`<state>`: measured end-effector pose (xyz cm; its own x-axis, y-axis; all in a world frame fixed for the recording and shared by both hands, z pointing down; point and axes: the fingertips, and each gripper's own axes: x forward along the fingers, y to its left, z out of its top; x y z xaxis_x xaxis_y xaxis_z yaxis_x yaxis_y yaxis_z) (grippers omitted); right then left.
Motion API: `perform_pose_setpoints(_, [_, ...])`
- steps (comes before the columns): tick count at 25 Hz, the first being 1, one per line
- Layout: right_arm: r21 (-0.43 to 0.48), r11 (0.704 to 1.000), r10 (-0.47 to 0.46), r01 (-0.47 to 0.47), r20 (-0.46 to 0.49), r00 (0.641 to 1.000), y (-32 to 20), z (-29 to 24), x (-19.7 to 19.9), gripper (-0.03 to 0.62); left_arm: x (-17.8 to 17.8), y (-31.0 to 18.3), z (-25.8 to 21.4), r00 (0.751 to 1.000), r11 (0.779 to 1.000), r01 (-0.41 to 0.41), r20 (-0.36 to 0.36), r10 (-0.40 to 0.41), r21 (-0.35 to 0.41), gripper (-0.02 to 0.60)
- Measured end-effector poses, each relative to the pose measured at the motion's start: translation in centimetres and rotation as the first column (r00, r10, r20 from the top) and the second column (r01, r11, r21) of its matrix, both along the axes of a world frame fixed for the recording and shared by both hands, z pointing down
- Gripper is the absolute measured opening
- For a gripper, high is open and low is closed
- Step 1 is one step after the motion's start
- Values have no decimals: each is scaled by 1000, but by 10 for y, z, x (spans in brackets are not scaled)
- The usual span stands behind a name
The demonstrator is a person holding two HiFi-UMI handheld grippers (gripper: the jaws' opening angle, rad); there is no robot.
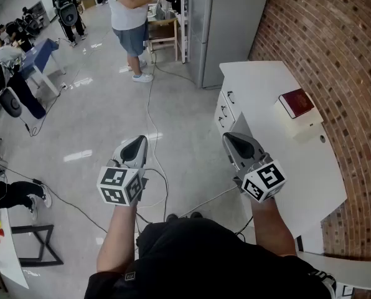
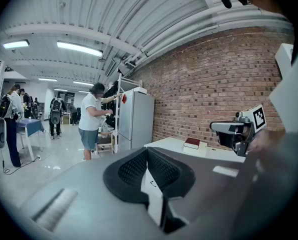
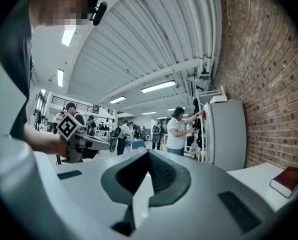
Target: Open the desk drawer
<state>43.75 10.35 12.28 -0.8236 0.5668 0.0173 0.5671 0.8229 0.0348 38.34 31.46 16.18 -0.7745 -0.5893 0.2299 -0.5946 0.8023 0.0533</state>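
Observation:
A white desk point(image 1: 266, 89) stands along the brick wall at the right, with two drawer fronts point(image 1: 223, 108) facing the open floor, both pushed in. My right gripper point(image 1: 233, 139) is held level beside the desk's front edge, jaws shut and empty, short of the drawers. My left gripper point(image 1: 137, 145) hovers over the floor further left, also shut with nothing in it. In the left gripper view the shut left gripper point(image 2: 147, 151) points past the desk point(image 2: 174, 144), and the right gripper point(image 2: 234, 131) shows at the right. In the right gripper view the shut right gripper point(image 3: 149, 156) faces down the room.
A red book point(image 1: 296, 102) lies on a white box on the desk. A grey refrigerator point(image 1: 226, 23) stands beyond the desk's far end. A person in a white shirt point(image 1: 131, 17) works at a shelf there. Cables point(image 1: 151, 114) trail over the floor; a blue table point(image 1: 39, 55) is far left.

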Motion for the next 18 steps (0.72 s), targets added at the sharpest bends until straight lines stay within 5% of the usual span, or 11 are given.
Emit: perform_pose_setpoints(18, [-19, 996, -88, 87, -41, 995, 7, 10, 12, 14, 12, -6, 0, 1000, 1000, 2, -1, -2, -7, 22])
